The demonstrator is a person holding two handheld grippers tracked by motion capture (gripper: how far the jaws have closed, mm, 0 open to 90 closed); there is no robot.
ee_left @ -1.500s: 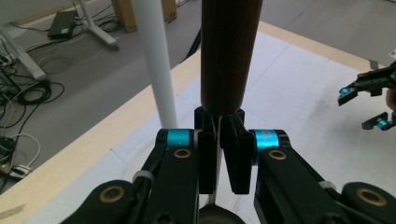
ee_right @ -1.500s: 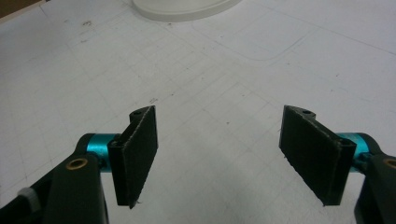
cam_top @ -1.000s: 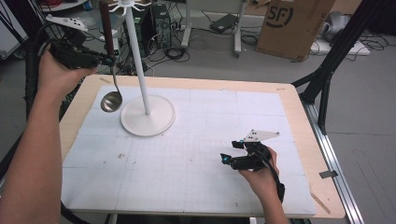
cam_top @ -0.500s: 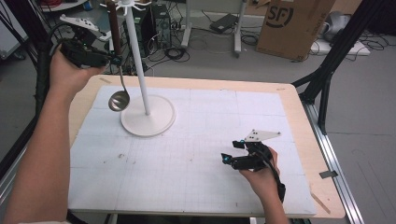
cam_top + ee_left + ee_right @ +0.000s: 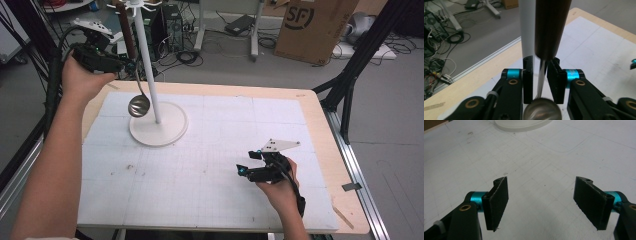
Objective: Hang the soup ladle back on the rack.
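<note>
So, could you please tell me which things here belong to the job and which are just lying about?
Job:
- ladle, between the left claw pads, which have just been opening
- white hook stand

Lying about:
- cardboard box
- floor cables
- right claw, open, idle

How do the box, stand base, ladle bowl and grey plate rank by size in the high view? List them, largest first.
1. Box, though it is farthest from the camera.
2. Base.
3. Ladle bowl and grey plate look about alike, so they are unranked.
</note>
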